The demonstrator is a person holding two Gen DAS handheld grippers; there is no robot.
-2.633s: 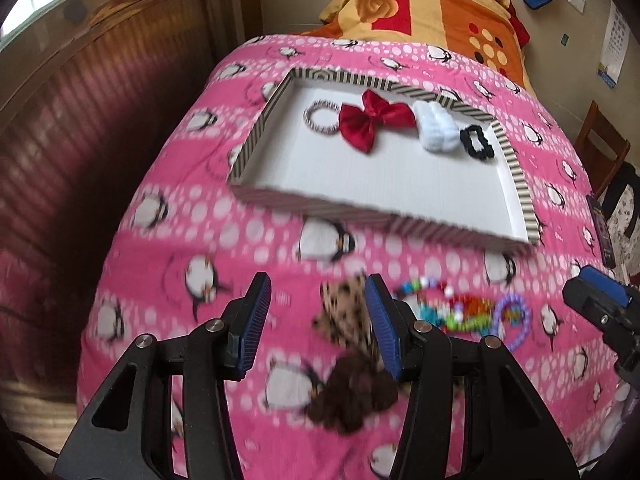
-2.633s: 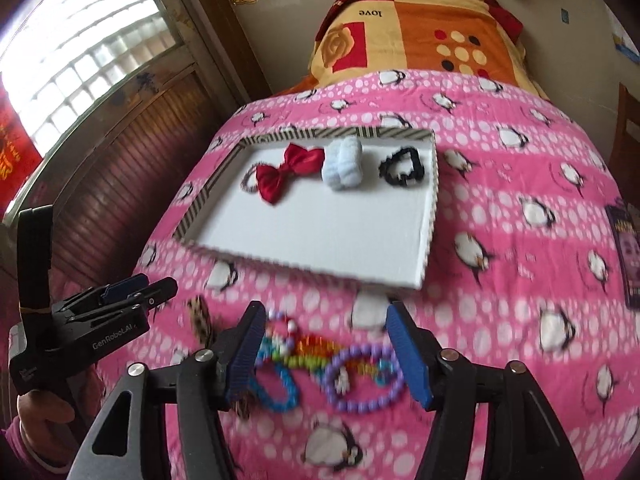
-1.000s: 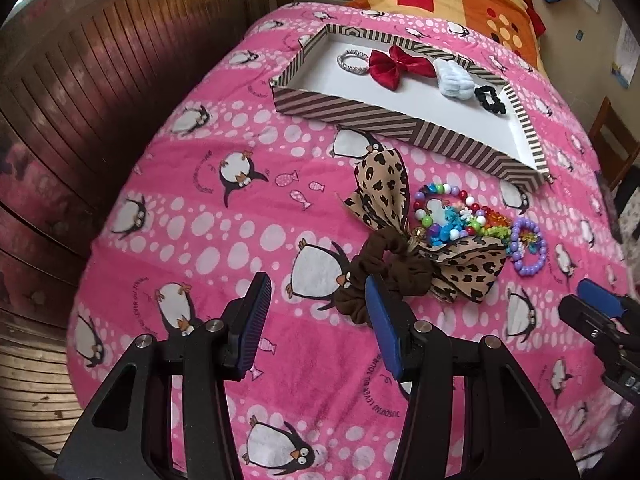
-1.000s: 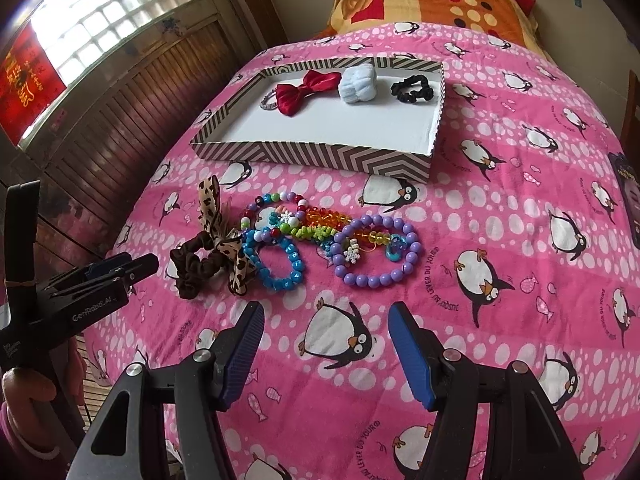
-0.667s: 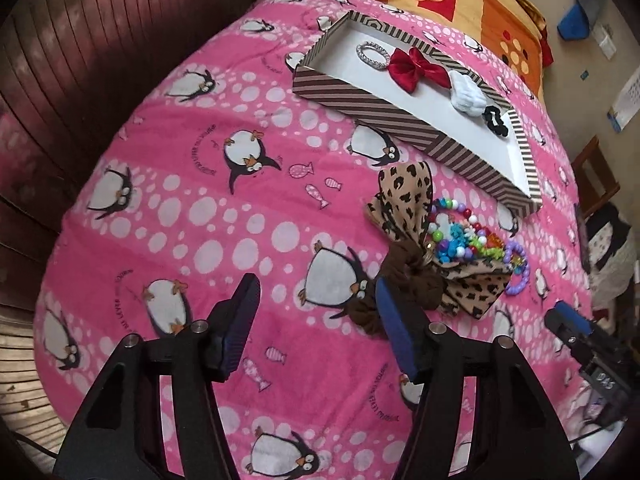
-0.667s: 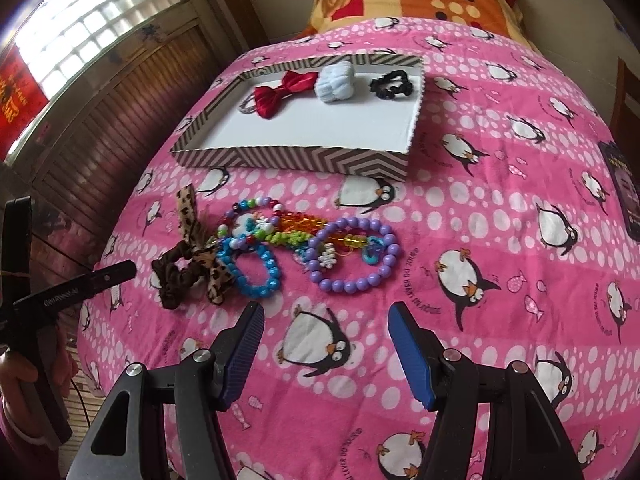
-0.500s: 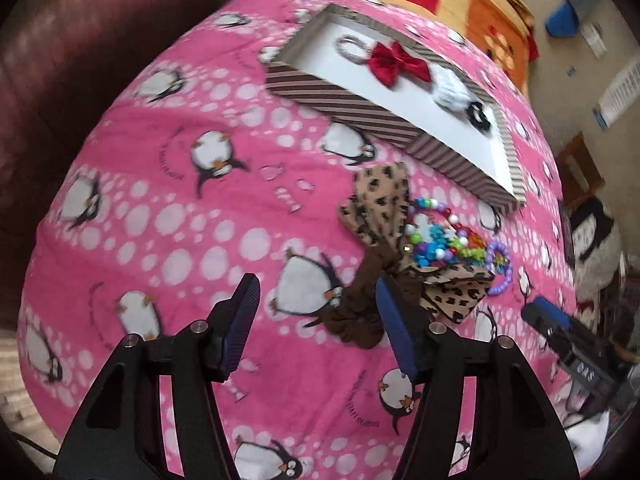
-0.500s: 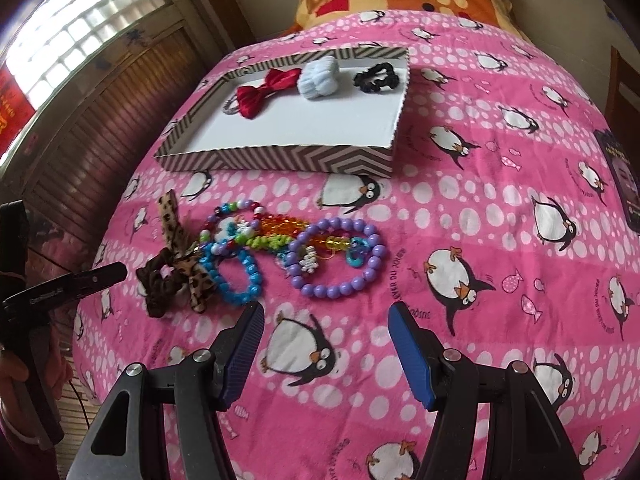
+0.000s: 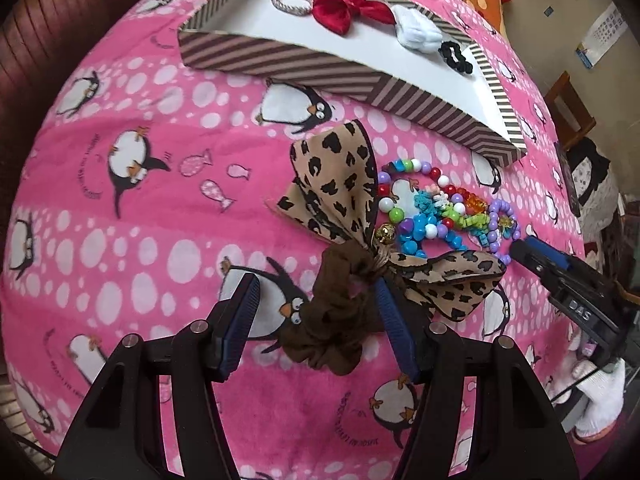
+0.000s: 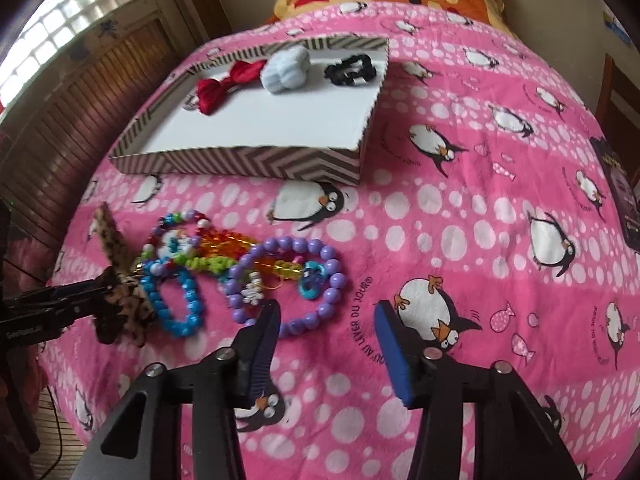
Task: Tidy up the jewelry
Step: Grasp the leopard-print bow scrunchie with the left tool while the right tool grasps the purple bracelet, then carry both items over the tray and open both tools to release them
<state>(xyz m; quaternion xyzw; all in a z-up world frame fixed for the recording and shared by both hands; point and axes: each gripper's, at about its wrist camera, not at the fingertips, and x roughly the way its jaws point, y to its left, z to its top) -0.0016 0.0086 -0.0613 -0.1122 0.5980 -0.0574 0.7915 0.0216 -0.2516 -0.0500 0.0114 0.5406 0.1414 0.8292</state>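
The left gripper (image 9: 316,320) points steeply down with its jaws wide apart on either side of the brown scrunchie (image 9: 336,320), its right pad against the fabric, while the right gripper (image 10: 326,340), jaws just narrowed and empty, hovers beside it over the purple bracelet's near edge.

Both cameras ride on hand-held grippers and look steeply down the fingers at the pink penguin blanket (image 9: 160,220), facing up the bed toward the striped tray (image 9: 280,56). The left wrist view sits close, nearer the tray's left end, above the leopard bow scrunchie (image 9: 340,216). The right wrist view (image 10: 256,148) stands further right, close over the purple bead bracelet (image 10: 296,280). Both share tray, beads and scrunchie
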